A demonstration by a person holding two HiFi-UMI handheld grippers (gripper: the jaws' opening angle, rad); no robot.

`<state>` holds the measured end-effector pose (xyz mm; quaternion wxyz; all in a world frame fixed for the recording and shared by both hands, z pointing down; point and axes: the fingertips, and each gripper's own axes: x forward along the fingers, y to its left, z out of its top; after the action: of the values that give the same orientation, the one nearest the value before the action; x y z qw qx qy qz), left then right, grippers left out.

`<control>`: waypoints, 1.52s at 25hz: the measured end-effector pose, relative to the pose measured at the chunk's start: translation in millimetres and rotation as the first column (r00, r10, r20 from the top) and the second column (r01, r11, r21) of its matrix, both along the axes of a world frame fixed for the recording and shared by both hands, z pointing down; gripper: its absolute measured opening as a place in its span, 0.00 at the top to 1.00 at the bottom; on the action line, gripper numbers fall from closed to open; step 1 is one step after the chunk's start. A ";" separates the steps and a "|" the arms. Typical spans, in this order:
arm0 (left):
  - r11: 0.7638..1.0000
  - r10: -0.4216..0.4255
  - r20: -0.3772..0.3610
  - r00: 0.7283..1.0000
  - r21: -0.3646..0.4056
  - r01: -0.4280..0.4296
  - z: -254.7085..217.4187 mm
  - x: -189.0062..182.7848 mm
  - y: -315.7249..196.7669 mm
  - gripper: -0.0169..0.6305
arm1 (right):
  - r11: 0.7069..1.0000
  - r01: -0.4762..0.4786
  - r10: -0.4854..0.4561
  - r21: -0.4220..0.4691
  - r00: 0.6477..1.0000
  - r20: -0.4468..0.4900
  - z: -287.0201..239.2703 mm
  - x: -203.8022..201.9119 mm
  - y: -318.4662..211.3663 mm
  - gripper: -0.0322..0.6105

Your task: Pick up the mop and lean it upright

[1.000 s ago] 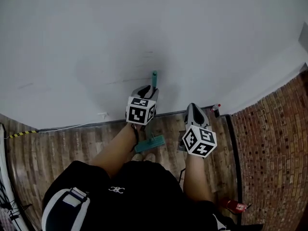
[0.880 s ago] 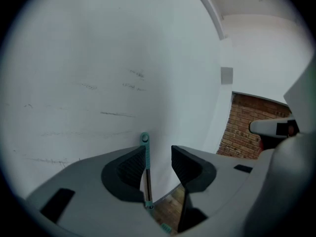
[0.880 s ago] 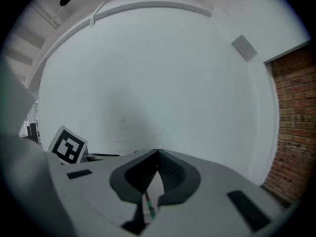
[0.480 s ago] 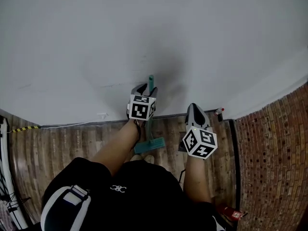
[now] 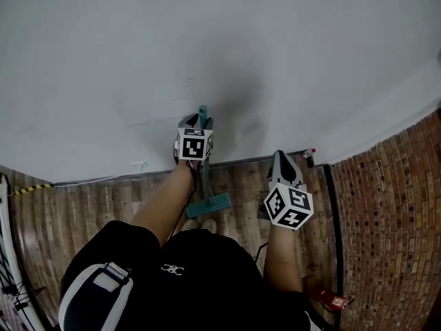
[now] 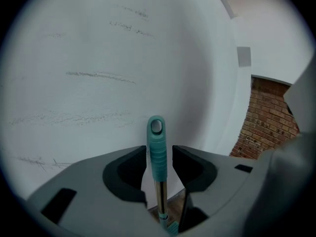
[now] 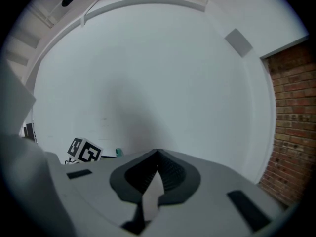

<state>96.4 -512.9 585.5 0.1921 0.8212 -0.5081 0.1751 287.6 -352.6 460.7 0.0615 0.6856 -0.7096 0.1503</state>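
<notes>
The mop stands upright on the wooden floor, its teal head [image 5: 209, 205] down by my feet and its teal handle top [image 5: 202, 110] against the white wall. My left gripper [image 5: 195, 124] is up at the handle's top end. In the left gripper view the ribbed teal grip [image 6: 158, 147] passes between the two pads with a thin gap on each side, so the left gripper [image 6: 159, 151] is open around it. My right gripper [image 5: 279, 157] hangs to the right of the mop, apart from it. Its jaws [image 7: 158, 153] are shut with nothing in them.
The white wall [image 5: 220, 54] runs across the front and a brick wall [image 5: 393, 205] rises at the right. A small bottle [image 5: 308, 156] stands at the baseboard. A red object [image 5: 331, 298] lies on the floor at the right. Striped tape [image 5: 27, 190] marks the left floor.
My left gripper and the handle top have shifted left and closer to the wall. The right gripper has stayed almost where it was.
</notes>
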 end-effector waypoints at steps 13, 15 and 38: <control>0.999 0.029 -0.041 0.999 -0.015 -0.030 -6.9 10.2 11.9 0.81 | 0.997 -0.071 0.071 -0.009 0.997 0.008 4.6 23.0 27.3 0.93; 0.999 0.052 -0.038 0.998 -0.014 -0.053 -9.7 14.9 20.1 0.81 | 0.997 -0.071 0.071 -0.003 0.997 0.009 2.9 20.5 29.3 0.93; 0.897 0.436 -0.005 0.900 0.089 -0.433 -40.3 105.0 172.5 0.81 | 0.996 -0.088 0.088 0.001 0.996 -0.018 8.5 9.5 41.1 0.93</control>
<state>201.4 -340.4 545.2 0.1192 0.9233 -0.3167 0.1816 297.1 -311.6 469.2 0.0612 0.7175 -0.6781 0.1467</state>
